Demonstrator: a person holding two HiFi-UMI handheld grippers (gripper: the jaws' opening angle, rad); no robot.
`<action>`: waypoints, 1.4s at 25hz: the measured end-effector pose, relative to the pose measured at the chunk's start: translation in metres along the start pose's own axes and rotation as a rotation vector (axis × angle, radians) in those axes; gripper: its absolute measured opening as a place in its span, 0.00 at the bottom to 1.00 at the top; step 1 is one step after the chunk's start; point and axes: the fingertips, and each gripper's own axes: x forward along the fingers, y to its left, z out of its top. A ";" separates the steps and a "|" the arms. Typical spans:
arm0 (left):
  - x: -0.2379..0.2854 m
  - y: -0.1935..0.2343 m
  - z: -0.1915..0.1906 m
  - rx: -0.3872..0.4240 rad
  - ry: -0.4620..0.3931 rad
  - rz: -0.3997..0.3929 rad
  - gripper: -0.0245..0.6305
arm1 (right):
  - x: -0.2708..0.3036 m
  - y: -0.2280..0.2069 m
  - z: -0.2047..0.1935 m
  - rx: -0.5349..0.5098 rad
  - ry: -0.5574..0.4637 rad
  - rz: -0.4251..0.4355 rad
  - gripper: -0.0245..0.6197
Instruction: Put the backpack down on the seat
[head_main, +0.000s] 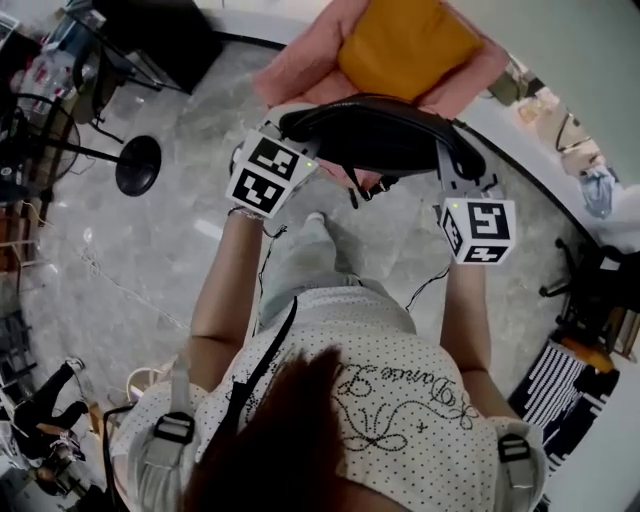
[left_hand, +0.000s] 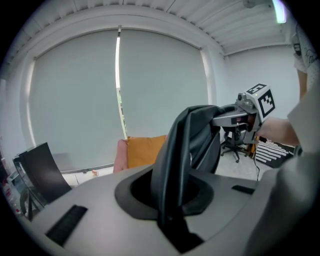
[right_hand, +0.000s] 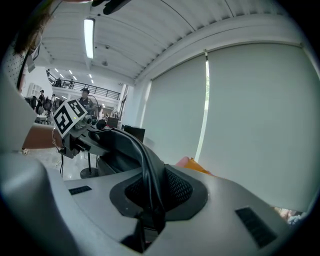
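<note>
A black backpack (head_main: 375, 135) hangs in the air between my two grippers, just in front of a pink seat (head_main: 300, 60) with an orange cushion (head_main: 405, 45). My left gripper (head_main: 298, 130) is shut on the backpack's left edge. In the left gripper view, black fabric (left_hand: 172, 165) runs up out of the left gripper (left_hand: 172, 200), with the seat (left_hand: 121, 155) behind. My right gripper (head_main: 452, 165) is shut on the right end. In the right gripper view, a black strap (right_hand: 145, 160) is pinched in the right gripper (right_hand: 150, 202). The backpack does not touch the seat.
A stand with a round black base (head_main: 138, 165) is on the marble floor at the left. An office chair (head_main: 590, 290) and a striped mat (head_main: 555, 385) are at the right. A white ledge (head_main: 520, 140) runs along the window wall. Another person (head_main: 45, 400) stands at lower left.
</note>
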 end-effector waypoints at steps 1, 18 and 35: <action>0.009 0.014 0.004 0.005 -0.003 -0.008 0.12 | 0.014 -0.006 0.005 -0.003 0.000 -0.011 0.13; 0.141 0.128 0.045 0.031 0.008 -0.086 0.12 | 0.152 -0.093 0.012 0.047 0.038 -0.080 0.13; 0.274 0.147 0.059 -0.053 0.125 0.025 0.12 | 0.244 -0.210 -0.045 0.119 0.076 0.103 0.13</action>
